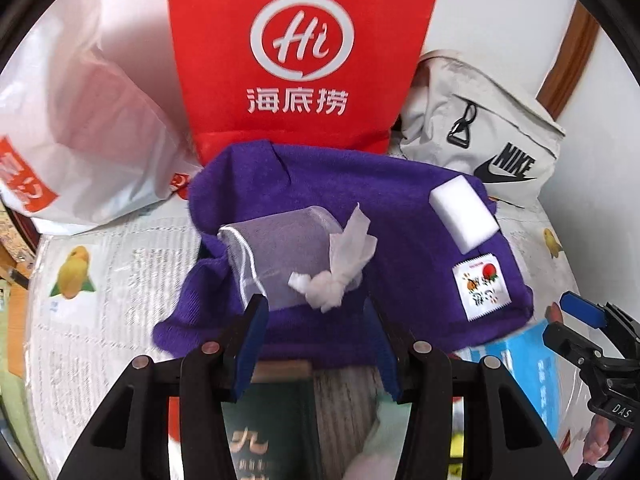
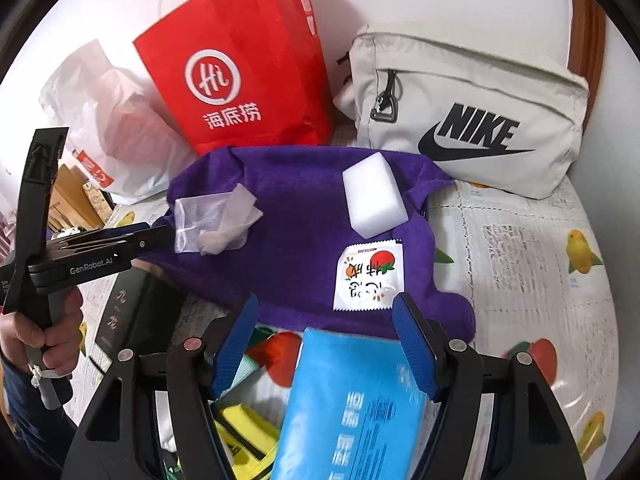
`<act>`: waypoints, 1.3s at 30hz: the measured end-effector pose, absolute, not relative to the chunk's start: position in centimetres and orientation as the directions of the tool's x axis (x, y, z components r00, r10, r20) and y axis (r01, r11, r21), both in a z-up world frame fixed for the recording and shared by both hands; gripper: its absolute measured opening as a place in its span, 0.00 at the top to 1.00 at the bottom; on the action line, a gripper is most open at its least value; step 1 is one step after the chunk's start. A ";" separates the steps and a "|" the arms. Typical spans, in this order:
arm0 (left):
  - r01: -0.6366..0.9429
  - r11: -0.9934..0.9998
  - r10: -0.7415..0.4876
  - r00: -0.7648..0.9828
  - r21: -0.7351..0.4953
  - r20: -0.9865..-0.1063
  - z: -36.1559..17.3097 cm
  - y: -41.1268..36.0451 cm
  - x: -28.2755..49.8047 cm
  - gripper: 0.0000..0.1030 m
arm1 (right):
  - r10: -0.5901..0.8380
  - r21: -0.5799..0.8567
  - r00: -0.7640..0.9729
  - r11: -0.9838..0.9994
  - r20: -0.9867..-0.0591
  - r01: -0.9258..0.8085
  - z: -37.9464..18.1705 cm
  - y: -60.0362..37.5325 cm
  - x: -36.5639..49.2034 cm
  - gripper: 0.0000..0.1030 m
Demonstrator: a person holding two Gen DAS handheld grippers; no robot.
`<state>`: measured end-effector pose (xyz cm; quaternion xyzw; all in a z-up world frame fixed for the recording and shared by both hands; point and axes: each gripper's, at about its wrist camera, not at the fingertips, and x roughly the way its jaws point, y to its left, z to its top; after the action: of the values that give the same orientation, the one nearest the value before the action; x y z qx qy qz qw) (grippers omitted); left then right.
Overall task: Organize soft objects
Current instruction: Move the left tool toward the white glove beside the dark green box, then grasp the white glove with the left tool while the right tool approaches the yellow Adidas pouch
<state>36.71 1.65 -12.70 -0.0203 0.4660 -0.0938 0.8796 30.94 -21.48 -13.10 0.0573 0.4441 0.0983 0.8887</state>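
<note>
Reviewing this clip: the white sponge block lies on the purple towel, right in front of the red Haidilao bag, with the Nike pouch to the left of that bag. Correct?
Not quite. The Nike pouch sits to the right of the red bag, not the left, as the right wrist view shows. The white sponge block does lie on the purple towel in front of the bags.

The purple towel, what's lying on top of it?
On the purple towel lie a white sponge block, a mesh pouch with knotted tissue, and a small printed packet. What's underneath is mostly hidden.

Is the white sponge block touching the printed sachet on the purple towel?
Cannot tell. In the right wrist view the sponge corner seems to meet the sachet; the left wrist view suggests a thin strip of purple towel between them.
</note>
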 end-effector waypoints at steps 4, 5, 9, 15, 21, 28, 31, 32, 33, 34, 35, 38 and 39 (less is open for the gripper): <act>0.147 0.982 -0.181 0.567 -0.118 -0.804 -11.6 1.8 34.0 0.54 | 0.232 0.188 0.604 0.973 -0.763 -0.135 -12.0 -21.2 28.4 0.33; 0.147 0.982 -0.181 0.570 -0.117 -0.802 -11.4 1.9 33.3 0.54 | 0.232 0.187 0.608 0.973 -0.759 -0.138 -11.8 -21.2 27.8 0.33; 0.149 0.983 -0.171 0.573 -0.104 -0.801 -11.1 2.1 30.3 0.54 | 0.245 0.193 0.620 0.969 -0.745 -0.151 -11.1 -21.0 25.1 0.33; 0.128 0.988 -0.146 0.580 -0.087 -0.802 -11.5 3.3 25.3 0.51 | 0.285 0.218 0.617 0.959 -0.733 -0.183 -11.2 -20.1 21.5 0.33; 0.120 0.987 -0.158 0.572 -0.108 -0.805 -12.7 3.6 21.7 0.51 | 0.306 0.214 0.603 0.951 -0.737 -0.222 -11.9 -19.0 18.6 0.33; 0.237 0.969 -0.199 0.565 -0.074 -0.801 -14.5 -0.6 20.1 0.49 | 0.295 0.216 0.599 0.955 -0.745 -0.203 -12.8 -20.1 15.9 0.33; 0.296 0.954 -0.215 0.565 -0.048 -0.796 -14.8 -2.8 20.0 0.49 | 0.270 0.211 0.603 0.963 -0.751 -0.169 -13.3 -21.4 15.2 0.33; 0.318 0.947 -0.219 0.566 -0.034 -0.795 -15.0 -3.6 20.1 0.47 | 0.266 0.213 0.603 0.964 -0.752 -0.160 -13.4 -21.8 15.0 0.33; 0.337 0.941 -0.219 0.565 -0.020 -0.795 -15.1 -4.2 20.3 0.40 | 0.262 0.217 0.603 0.965 -0.754 -0.147 -13.6 -22.3 14.8 0.33; 0.350 0.937 -0.213 0.565 -0.002 -0.797 -15.5 -4.9 20.5 0.37 | 0.259 0.222 0.603 0.965 -0.755 -0.137 -13.8 -22.7 14.7 0.33; 0.355 0.935 -0.198 0.563 0.018 -0.803 -15.9 -5.3 20.8 0.37 | 0.257 0.224 0.602 0.966 -0.756 -0.131 -13.9 -23.0 14.7 0.33; 0.331 0.941 -0.133 0.551 0.070 -0.824 -17.5 -5.4 21.7 0.37 | 0.240 0.218 0.596 0.970 -0.766 -0.110 -14.5 -23.9 14.5 0.33; 0.319 0.946 -0.127 0.542 0.064 -0.831 -17.8 -5.2 22.0 0.37 | 0.238 0.220 0.595 0.970 -0.768 -0.104 -14.7 -24.3 14.5 0.33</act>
<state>22.01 -5.24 -17.84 0.1042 0.4610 -0.1277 0.8719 14.50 -24.26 -14.72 0.0762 0.4399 0.0959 0.8896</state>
